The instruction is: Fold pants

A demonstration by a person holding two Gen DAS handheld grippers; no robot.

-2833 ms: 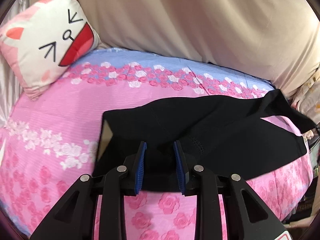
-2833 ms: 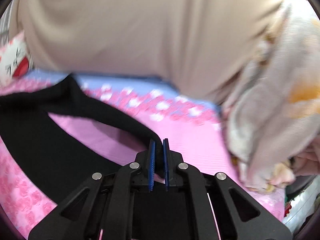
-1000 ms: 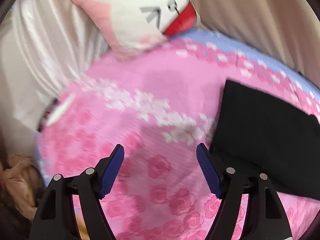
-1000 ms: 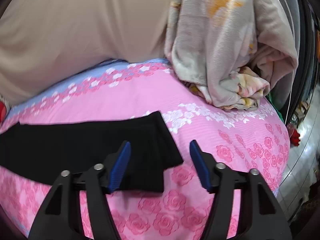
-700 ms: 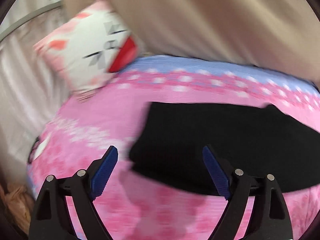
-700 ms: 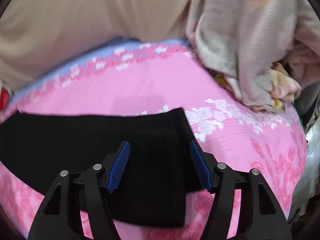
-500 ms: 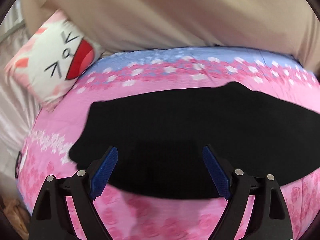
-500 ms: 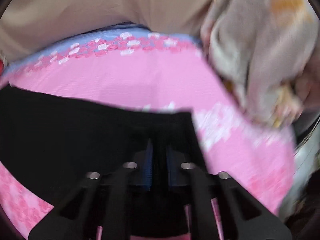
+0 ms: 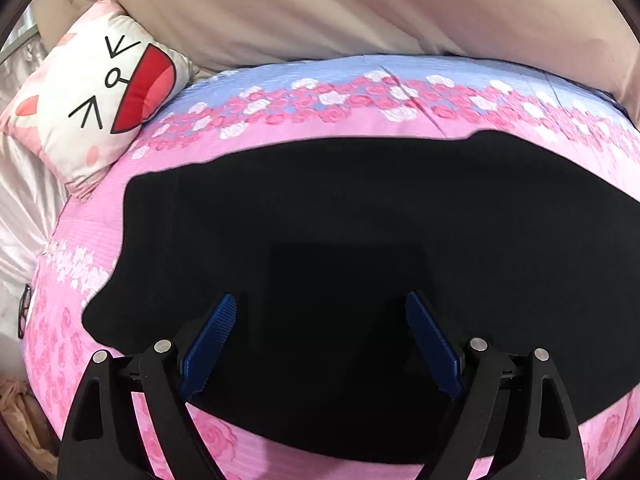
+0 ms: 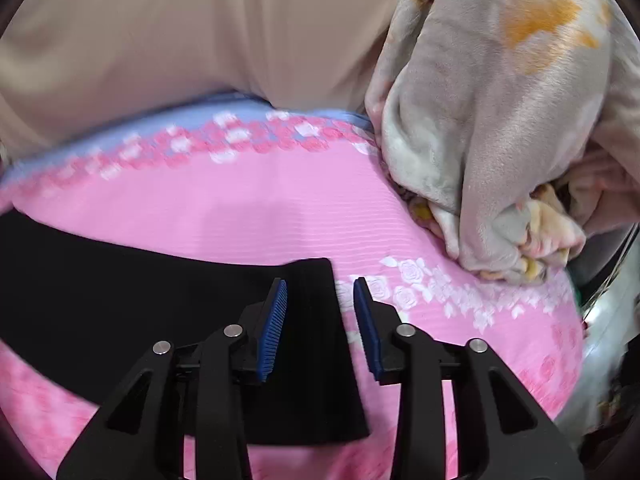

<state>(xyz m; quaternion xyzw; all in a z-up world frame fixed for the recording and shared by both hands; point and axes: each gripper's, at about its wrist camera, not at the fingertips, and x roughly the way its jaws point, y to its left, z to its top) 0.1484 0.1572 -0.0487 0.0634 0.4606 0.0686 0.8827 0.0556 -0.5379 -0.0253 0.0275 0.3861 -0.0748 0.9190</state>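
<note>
The black pants lay flat across the pink rose-print bed, legs stacked into one long band whose hem end sat between the right gripper pads, its jaws partly apart, just reopened and clamping nothing. The left gripper hovered wide open and empty over the waist end. Lengthwise folding looked done; next, I judged, each gripper must pinch an end for the crosswise fold.

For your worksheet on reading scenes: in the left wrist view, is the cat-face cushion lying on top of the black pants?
No: the cat-face cushion lies at the far left of the pink bedspread, clear of the black pants.
</note>
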